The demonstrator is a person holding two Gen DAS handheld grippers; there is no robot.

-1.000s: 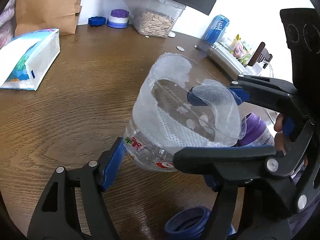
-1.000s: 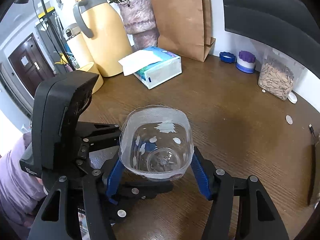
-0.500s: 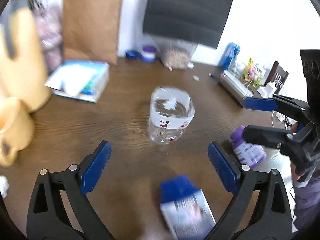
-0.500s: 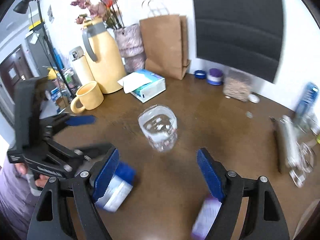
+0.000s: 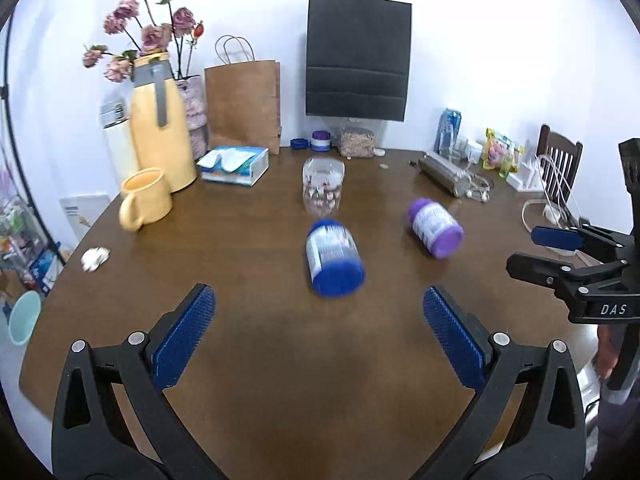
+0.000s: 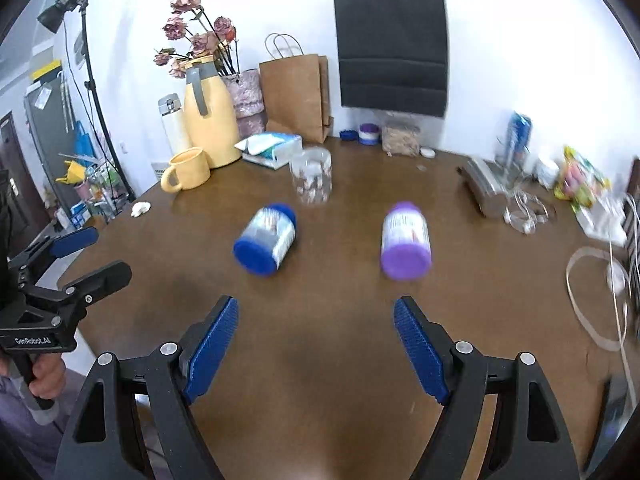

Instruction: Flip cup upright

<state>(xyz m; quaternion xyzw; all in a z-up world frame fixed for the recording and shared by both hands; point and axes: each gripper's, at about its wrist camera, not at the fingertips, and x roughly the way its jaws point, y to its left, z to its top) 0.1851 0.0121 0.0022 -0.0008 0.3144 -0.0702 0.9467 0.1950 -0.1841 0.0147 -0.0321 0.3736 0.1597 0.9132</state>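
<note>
Round brown wooden worktop point(image 5: 280, 360) against white wall; clear cup point(image 5: 323, 186) upright mid-worktop. Left claw point(image 5: 318, 340) and right claw point(image 6: 316, 350) spread, empty, now pulled farther back from cup than before.

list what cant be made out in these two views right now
- Labels on the blue-capped bottle and purple-capped bottle: motion blur, both views.
- Print on the clear cup: too small.
- Right gripper handle: cut off by the left wrist view's edge.
- Items behind the black bag: partly hidden.
</note>
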